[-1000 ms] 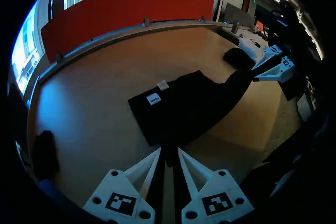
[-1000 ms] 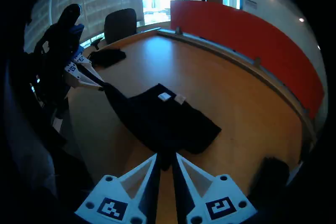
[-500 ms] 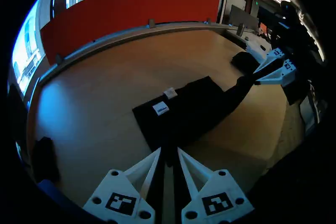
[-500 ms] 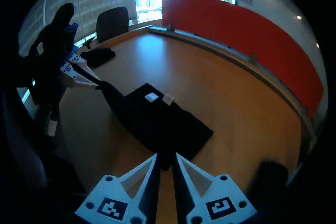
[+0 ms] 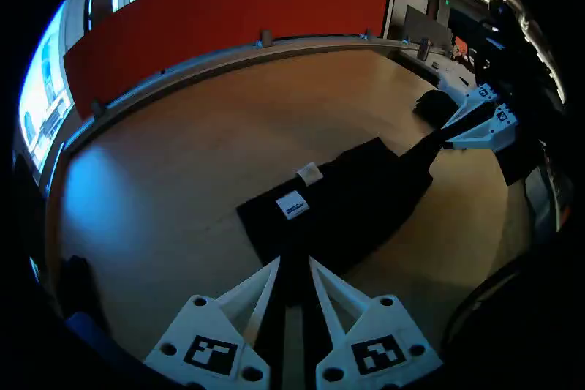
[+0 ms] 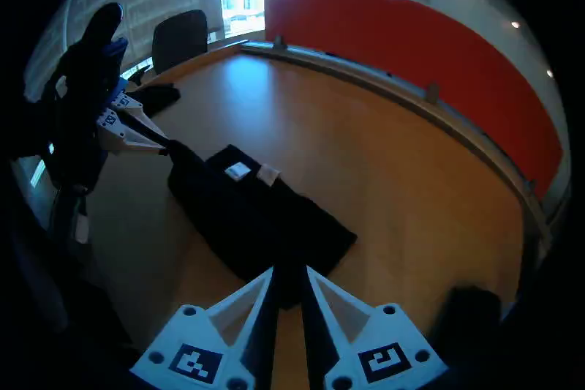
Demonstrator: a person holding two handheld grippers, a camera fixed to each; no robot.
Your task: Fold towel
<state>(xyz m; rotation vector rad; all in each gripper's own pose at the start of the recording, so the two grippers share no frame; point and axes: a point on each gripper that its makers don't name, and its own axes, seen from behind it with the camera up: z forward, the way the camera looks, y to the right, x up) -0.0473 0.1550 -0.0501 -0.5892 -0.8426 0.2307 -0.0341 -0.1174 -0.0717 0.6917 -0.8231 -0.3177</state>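
**A:** towel position?
**B:** black towel [image 5: 351, 196] lies mostly flat on the wood surface [image 5: 183, 170]. It's toward the edge nearest the person, well apart from the edge with the red partition [image 5: 219, 17].
**A:** orientation?
**B:** long axis runs tool to tool, roughly parallel to the partition edge. In the left gripper view it goes from bottom centre up to the right. The white tags [image 5: 292, 205] sit on top near the partition-side long edge, closer to the left tool's end.
**A:** tools?
**B:** left tool [image 5: 295, 265] has its fingers nearly together with dark cloth pinched between them at one end corner. right tool [image 6: 290, 273] is the same, clamped on the opposite end corner.
**A:** anything else on the surface?
**B:** a dark bundle [image 6: 157, 97] at the end by the chair [image 6: 179, 39], apart from the towel.
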